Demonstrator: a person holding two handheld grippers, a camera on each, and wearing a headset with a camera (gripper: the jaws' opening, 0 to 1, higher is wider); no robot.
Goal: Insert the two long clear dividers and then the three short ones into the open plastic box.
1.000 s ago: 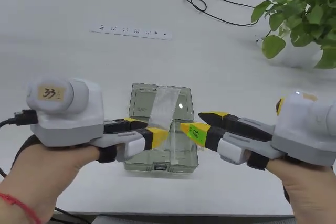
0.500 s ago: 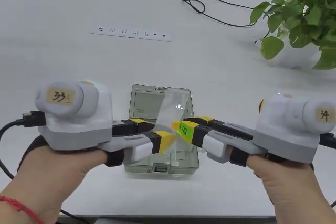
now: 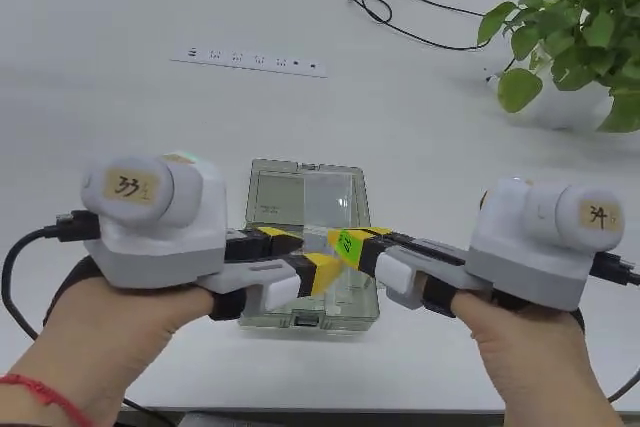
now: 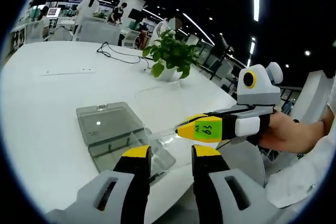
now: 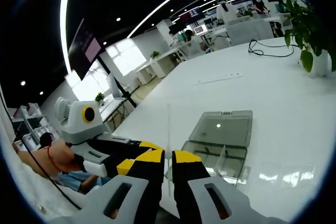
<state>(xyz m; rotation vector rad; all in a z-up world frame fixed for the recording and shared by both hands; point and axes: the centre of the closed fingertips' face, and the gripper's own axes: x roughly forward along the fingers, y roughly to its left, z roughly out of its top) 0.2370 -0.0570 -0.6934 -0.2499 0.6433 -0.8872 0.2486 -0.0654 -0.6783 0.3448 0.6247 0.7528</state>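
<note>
On the table we find the open plastic box at 6 o'clock, nearest us, with its lid laid flat behind it at 12; the left gripper reaches over the box from 9 o'clock and the right gripper from 3, their tips just beside each other above the box's middle; the clear divider stands between the right gripper's jaws, over the box; from the box, the power strip lies well off at 11 o'clock, the cable at 1, and the potted plant at 2, right of the cable.
</note>
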